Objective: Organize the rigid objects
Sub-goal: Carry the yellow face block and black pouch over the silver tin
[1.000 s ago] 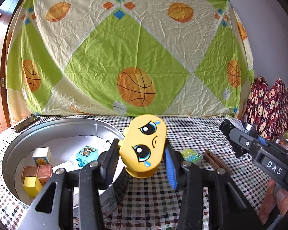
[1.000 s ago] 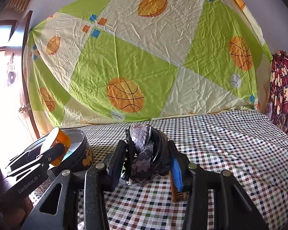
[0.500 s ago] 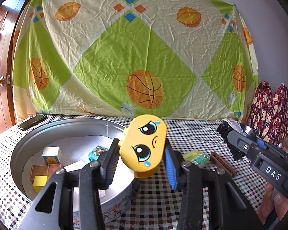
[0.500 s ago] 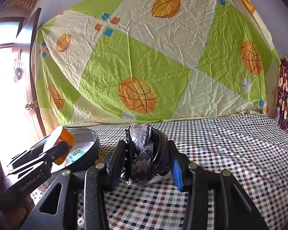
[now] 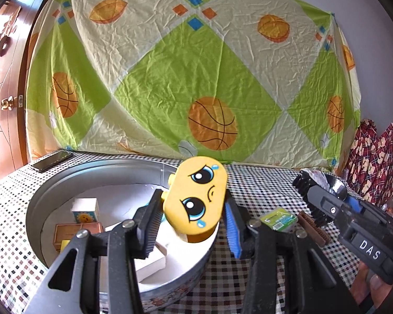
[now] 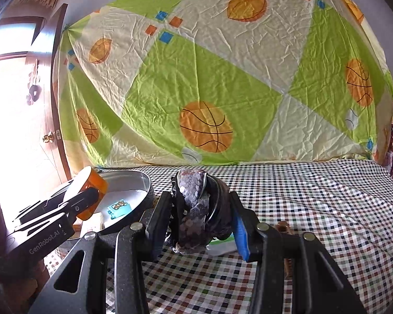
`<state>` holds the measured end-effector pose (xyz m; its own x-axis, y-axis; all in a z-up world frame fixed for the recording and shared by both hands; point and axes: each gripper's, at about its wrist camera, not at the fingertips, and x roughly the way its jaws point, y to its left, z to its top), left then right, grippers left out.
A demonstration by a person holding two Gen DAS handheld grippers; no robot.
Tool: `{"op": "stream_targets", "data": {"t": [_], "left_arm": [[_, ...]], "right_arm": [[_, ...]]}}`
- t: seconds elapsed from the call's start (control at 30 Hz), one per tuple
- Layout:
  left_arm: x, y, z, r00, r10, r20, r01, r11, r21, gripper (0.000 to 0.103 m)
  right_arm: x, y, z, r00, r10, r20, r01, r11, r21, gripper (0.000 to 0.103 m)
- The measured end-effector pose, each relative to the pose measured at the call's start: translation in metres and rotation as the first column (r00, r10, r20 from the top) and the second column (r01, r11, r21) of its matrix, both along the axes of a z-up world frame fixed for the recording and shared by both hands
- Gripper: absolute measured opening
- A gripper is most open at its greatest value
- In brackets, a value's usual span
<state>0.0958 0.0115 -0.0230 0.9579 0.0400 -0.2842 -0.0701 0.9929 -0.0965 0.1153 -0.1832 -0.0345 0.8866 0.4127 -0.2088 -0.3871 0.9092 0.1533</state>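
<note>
Yellow plastic, a crying-face toy (image 5: 195,200) sits clamped in the left claw (image 5: 194,225) at lower centre, over the metal tin (image 5: 118,167) — release low, clear of the rim. The right claw (image 6: 201,214) grips a dark sequined object (image 6: 194,209), perhaps a pouch.

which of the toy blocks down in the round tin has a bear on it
The blue block, lying in the round tin. The white block shows a sun, and the brown one beside it no picture.
</note>
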Motion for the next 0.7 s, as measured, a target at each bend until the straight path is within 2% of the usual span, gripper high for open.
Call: {"op": "stream_targets", "data": {"t": [0.7], "left_arm": [[-0.007,0.036,0.001,0.999,0.052,0.005,-0.051,0.998,-0.036,0.043]], "right_arm": [[-0.003,0.044,0.001,0.997,0.076,0.009,-0.076,0.996,-0.04,0.046]]}}
